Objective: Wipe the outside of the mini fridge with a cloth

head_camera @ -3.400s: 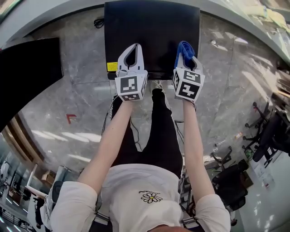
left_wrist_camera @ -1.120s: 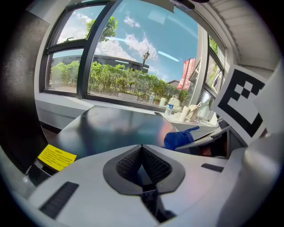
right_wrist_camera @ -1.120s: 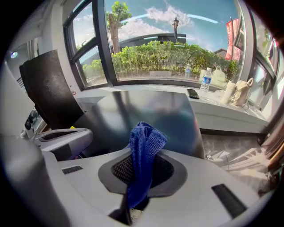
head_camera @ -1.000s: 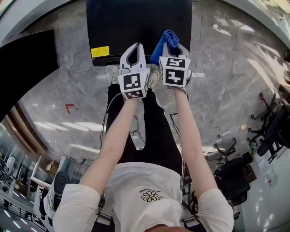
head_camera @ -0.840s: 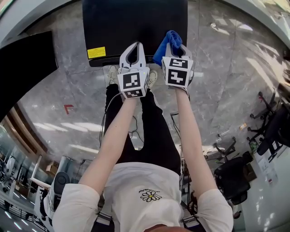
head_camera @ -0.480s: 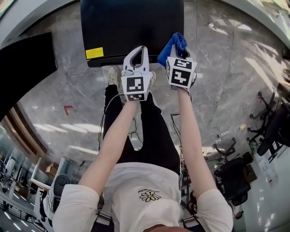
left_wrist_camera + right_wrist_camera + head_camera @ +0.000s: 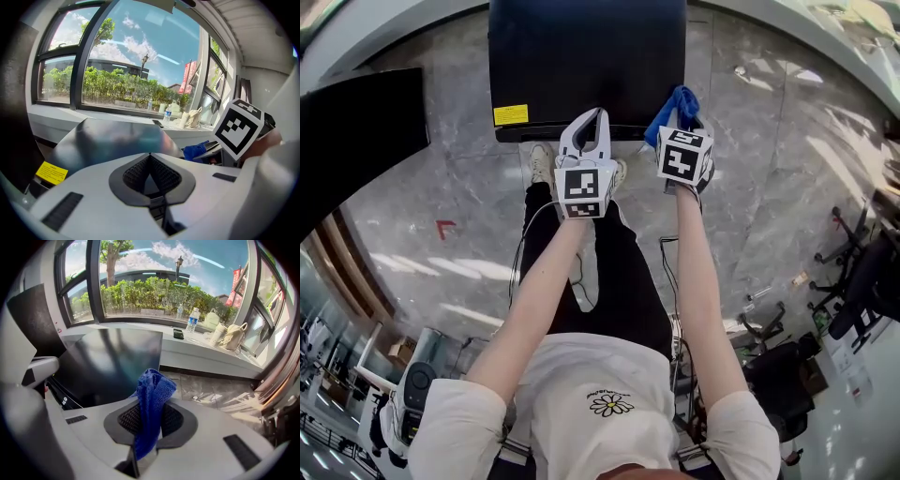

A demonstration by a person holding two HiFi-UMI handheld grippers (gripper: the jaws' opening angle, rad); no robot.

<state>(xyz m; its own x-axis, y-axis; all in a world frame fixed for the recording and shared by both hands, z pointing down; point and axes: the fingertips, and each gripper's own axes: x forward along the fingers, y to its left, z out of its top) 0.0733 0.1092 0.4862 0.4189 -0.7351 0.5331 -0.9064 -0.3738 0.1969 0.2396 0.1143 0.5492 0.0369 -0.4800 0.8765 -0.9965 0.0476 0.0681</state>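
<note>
The black mini fridge [image 7: 586,56] stands on the floor in front of me, seen from above, with a yellow label [image 7: 511,114] at its front left. My right gripper [image 7: 680,105] is shut on a blue cloth [image 7: 673,108] at the fridge's front right corner. In the right gripper view the cloth [image 7: 152,399] sticks up from the right gripper [image 7: 150,416], with the fridge's glossy top [image 7: 112,362] beyond. My left gripper [image 7: 589,117] hangs over the front edge, shut and holding nothing. The left gripper [image 7: 150,158] faces the fridge top [image 7: 117,138]; the cloth [image 7: 197,150] shows to its right.
A large black block [image 7: 356,141] stands at the left. The floor is grey marble with a red mark [image 7: 445,227]. Office chairs [image 7: 853,281] stand at the right. Behind the fridge a windowsill [image 7: 211,352] carries a water bottle [image 7: 192,319] and bags.
My right gripper has carried the cloth rightward along the fridge's front edge to its right corner. The left gripper stays shut near the front edge's middle.
</note>
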